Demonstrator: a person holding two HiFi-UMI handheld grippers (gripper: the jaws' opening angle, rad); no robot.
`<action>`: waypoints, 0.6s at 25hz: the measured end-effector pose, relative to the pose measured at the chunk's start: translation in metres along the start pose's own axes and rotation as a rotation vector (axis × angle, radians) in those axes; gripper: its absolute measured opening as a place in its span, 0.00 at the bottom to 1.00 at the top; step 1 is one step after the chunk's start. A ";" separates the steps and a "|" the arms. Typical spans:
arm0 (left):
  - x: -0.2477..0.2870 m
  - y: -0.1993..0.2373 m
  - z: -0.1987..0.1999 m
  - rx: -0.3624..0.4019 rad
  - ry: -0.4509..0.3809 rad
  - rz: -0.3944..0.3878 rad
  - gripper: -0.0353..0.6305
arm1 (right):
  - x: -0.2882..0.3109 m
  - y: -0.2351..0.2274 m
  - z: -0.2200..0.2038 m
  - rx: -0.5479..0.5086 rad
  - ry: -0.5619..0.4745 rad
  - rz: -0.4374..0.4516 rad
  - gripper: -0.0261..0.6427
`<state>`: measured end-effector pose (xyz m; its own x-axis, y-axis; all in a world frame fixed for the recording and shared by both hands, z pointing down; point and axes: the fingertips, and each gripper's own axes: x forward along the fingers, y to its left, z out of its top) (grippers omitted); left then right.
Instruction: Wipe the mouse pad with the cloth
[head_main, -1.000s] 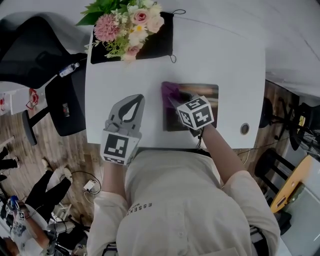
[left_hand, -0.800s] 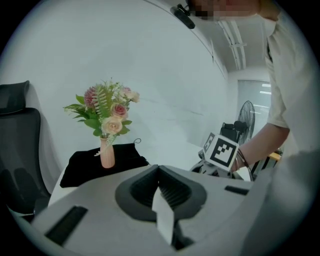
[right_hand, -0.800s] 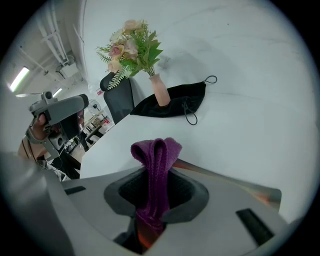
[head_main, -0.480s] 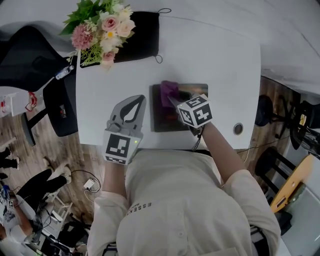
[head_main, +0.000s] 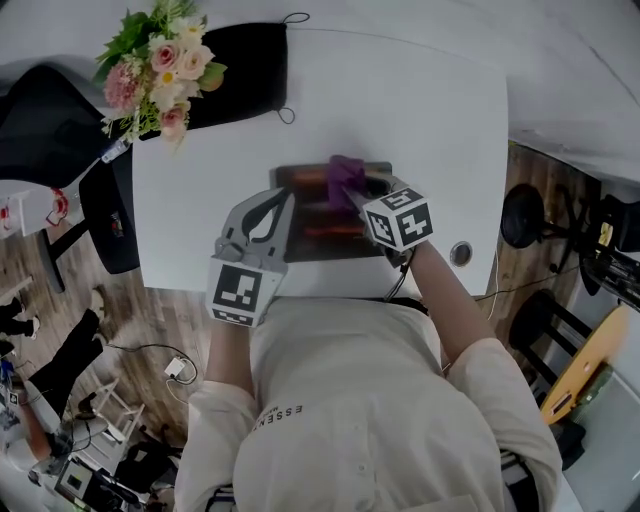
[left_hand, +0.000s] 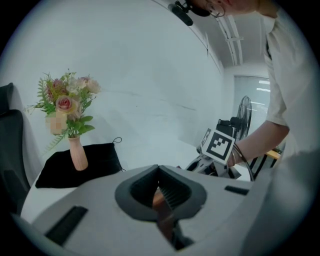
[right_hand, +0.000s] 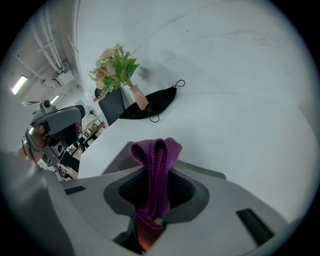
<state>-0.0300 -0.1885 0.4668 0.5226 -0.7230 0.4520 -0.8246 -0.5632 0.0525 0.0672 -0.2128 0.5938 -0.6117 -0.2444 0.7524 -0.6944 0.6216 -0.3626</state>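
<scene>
On the white table (head_main: 430, 120) lies a dark mouse pad (head_main: 320, 240) with glossy reddish streaks. A purple cloth (head_main: 346, 176) rests on the pad's far middle; in the right gripper view the cloth (right_hand: 156, 155) stands folded up between the jaws. My right gripper (head_main: 354, 196) is shut on the cloth, seen close up as the right gripper (right_hand: 158, 192). My left gripper (head_main: 285, 202) has its jaws shut with nothing in them, its tip over the pad's left edge. In its own view the left gripper (left_hand: 160, 191) points toward the wall, and the pad is hidden.
A vase of flowers (head_main: 155, 70) stands on a black cloth bag (head_main: 245, 65) at the table's far left. A round cable hole (head_main: 460, 252) sits near the right front edge. A black office chair (head_main: 60, 140) stands left of the table.
The right gripper has carried the cloth from the pad's left corner toward its middle. The left gripper's tip, earlier on bare table beside the pad, now overlaps the pad's left edge.
</scene>
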 end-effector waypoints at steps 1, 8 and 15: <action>0.002 -0.003 0.000 -0.001 0.000 0.002 0.05 | -0.003 -0.005 -0.002 0.000 -0.002 -0.003 0.19; 0.013 -0.031 0.002 0.010 -0.005 0.002 0.05 | -0.029 -0.040 -0.016 0.014 -0.015 -0.043 0.19; 0.015 -0.051 0.006 0.020 0.000 0.004 0.05 | -0.051 -0.072 -0.029 0.035 -0.021 -0.102 0.19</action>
<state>0.0216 -0.1733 0.4655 0.5195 -0.7250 0.4523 -0.8221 -0.5683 0.0332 0.1589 -0.2236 0.5971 -0.5446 -0.3210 0.7748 -0.7660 0.5667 -0.3036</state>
